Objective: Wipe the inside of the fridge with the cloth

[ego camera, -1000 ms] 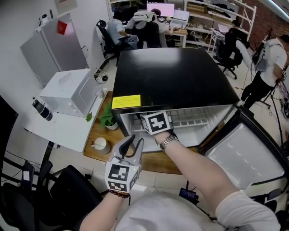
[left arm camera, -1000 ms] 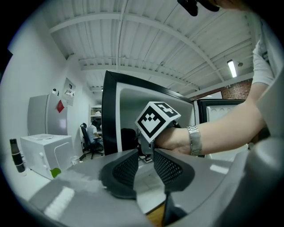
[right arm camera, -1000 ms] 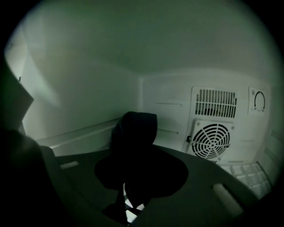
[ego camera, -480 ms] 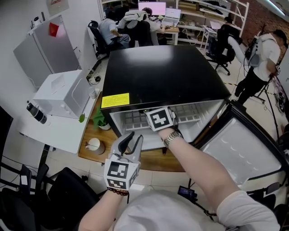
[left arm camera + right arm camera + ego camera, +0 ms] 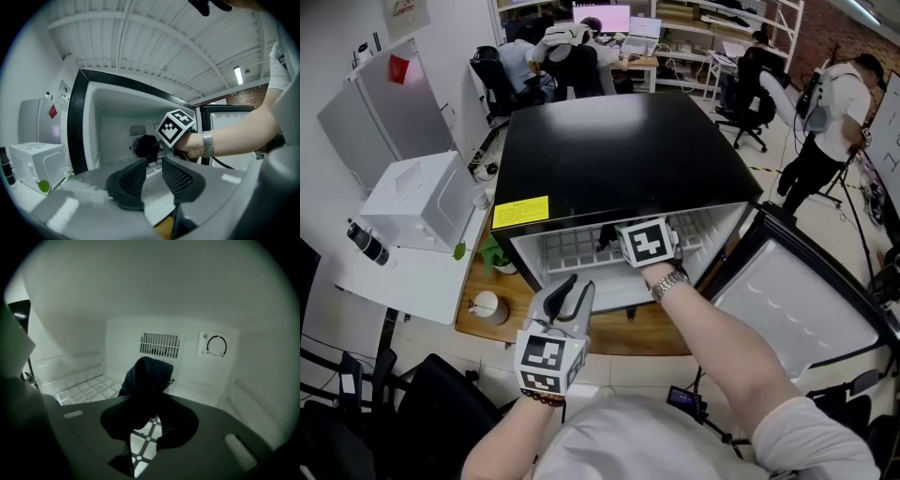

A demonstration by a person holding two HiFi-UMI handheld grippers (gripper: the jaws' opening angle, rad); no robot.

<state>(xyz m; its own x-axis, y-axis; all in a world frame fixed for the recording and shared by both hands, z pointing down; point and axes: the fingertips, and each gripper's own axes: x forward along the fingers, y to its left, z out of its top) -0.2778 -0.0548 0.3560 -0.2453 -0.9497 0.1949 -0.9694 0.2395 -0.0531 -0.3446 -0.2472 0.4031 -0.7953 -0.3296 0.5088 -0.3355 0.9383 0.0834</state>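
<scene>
The black fridge (image 5: 619,159) stands with its door (image 5: 797,309) swung open to the right, showing a white inside with a grid shelf (image 5: 567,248). My right gripper (image 5: 619,240) reaches into the compartment and is shut on a dark cloth (image 5: 147,378), which bunches up from the jaws in front of the back wall's vent (image 5: 160,344). From the left gripper view the cloth (image 5: 144,145) hangs just past the right gripper's marker cube (image 5: 176,127). My left gripper (image 5: 572,289) stays outside, before the fridge's front edge, open with nothing between its fingers (image 5: 133,176).
A white box appliance (image 5: 417,202) sits on a white table left of the fridge, with a dark bottle (image 5: 364,242) beside it. A white pot (image 5: 485,305) and a green plant (image 5: 497,253) stand on the wooden board. A person (image 5: 834,103) stands at the right; others sit at desks behind.
My right gripper has slid to the right inside the fridge with the cloth in it. The left gripper has hardly moved.
</scene>
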